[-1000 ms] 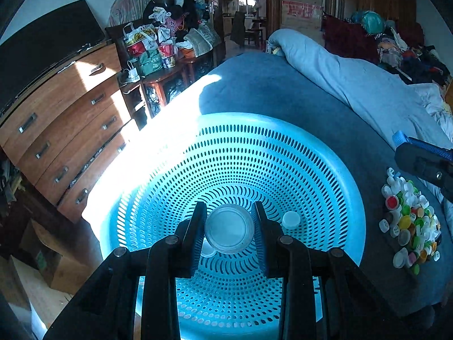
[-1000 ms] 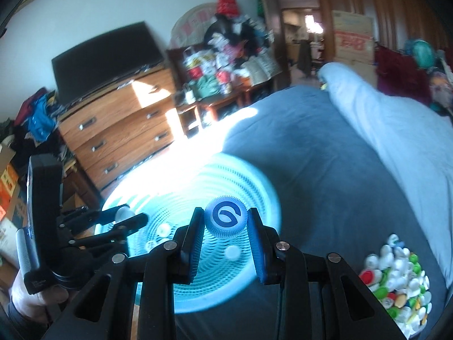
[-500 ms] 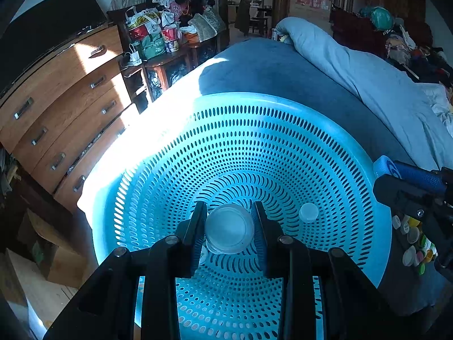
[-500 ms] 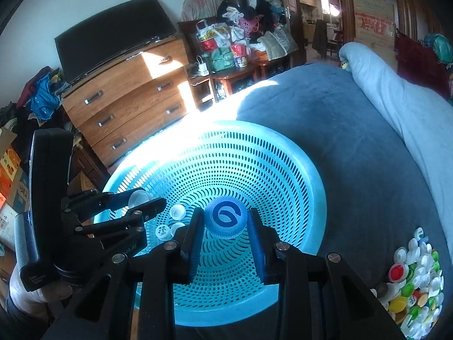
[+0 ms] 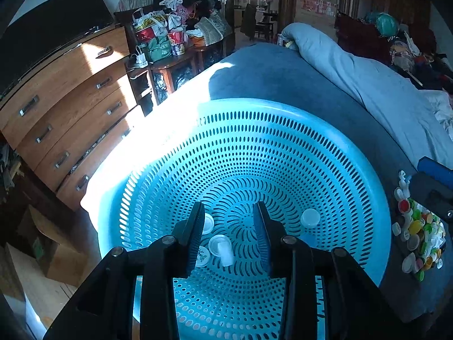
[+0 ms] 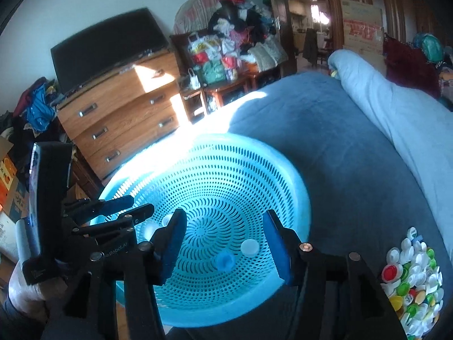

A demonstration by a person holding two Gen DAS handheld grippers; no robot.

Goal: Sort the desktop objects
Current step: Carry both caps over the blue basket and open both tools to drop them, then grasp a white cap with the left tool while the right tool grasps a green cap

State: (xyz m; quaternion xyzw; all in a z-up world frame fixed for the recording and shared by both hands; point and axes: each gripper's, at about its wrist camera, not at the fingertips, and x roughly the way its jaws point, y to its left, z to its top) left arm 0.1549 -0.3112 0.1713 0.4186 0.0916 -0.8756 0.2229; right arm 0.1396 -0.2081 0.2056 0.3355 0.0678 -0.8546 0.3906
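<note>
Right wrist only: blue cap [image 6: 224, 260] beneath opening right tool [image 6: 225, 243].

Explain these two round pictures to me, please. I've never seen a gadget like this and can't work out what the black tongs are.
There is no robot here. A person holds a two-finger gripper in each hand, and each gripper carries a wide-angle camera that looks along its fingers, so each picture shows its own gripper at the bottom. One view is from the left gripper and the other from the right gripper.

Both point down into a perforated turquoise basket that sits on a blue bed cover. To its right lies a pile of coloured bottle caps.

Neither gripper holds anything. The right jaws are opening with nothing between them, and a blue cap lies in the basket below. The left jaws are also apart, above a white cap.
</note>
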